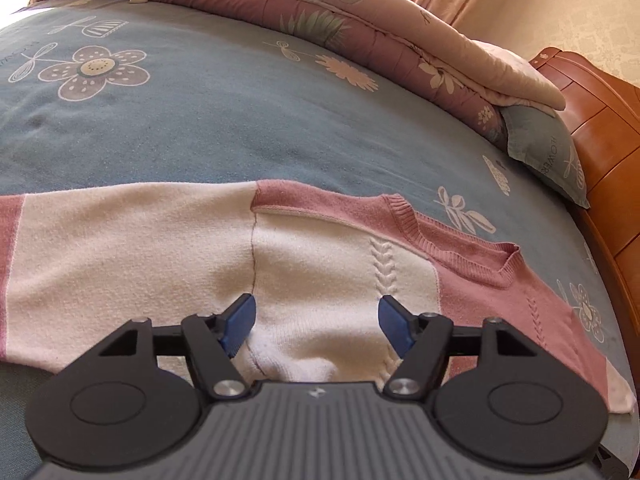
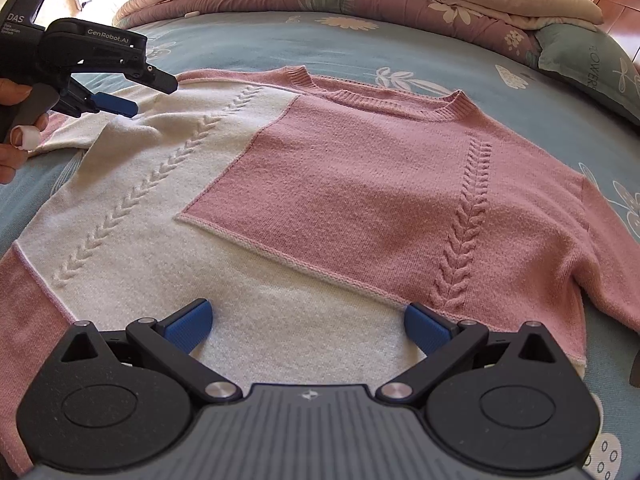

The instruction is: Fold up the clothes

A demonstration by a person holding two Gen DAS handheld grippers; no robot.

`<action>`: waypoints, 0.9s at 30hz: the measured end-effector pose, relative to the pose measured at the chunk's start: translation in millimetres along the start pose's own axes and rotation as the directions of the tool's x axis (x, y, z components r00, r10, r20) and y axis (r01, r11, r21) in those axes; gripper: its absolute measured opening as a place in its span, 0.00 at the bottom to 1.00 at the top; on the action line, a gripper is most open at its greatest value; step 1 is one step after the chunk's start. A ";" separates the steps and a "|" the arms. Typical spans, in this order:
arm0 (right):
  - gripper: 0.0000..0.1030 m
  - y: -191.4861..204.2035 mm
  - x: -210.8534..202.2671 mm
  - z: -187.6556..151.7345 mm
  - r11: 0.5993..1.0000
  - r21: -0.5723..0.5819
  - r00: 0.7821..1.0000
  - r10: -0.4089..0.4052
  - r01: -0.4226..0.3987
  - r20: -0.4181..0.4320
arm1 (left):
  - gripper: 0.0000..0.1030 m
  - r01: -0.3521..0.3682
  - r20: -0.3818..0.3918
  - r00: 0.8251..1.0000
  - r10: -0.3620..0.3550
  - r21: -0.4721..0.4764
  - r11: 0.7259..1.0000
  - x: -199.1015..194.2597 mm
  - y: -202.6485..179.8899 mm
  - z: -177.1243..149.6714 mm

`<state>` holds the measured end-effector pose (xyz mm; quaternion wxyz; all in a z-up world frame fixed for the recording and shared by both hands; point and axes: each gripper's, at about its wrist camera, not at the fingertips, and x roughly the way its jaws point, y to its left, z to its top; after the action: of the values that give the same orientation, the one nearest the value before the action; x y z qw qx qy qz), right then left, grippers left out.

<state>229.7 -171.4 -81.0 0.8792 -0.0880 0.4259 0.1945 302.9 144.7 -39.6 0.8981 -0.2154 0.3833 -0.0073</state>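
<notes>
A pink-and-cream knitted sweater [image 2: 340, 184] with raised braid ribs lies spread flat, front up, just ahead of both open jaws, neckline far.

One sweater [image 2: 360, 200] is lying on one bed [image 1: 224, 128]. Two tools are showing: the left tool [image 1: 316, 320] and the right tool [image 2: 306, 320]. One folded quilt [image 1: 320, 12] and one pillow [image 1: 548, 152] are sitting at the far edge, and one hand [image 2: 16, 136], seemingly bandaged on one finger, is gripping a handle.

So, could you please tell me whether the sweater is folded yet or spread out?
Mostly spread: the sweater lies front up on the bed, one sleeve bunched near the left tool.
</notes>
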 end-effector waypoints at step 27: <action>1.00 0.1 0.2 -0.9 1.000 -0.007 1.000 -0.002 0.002 0.007 | 0.75 0.042 -0.009 0.999 -0.047 -0.316 0.948 -3.8 76.7 7.6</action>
<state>229.1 -171.6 -81.8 0.8806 -0.0908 0.4222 0.1952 293.8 217.8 -62.5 0.8485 -0.3649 0.3819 0.0323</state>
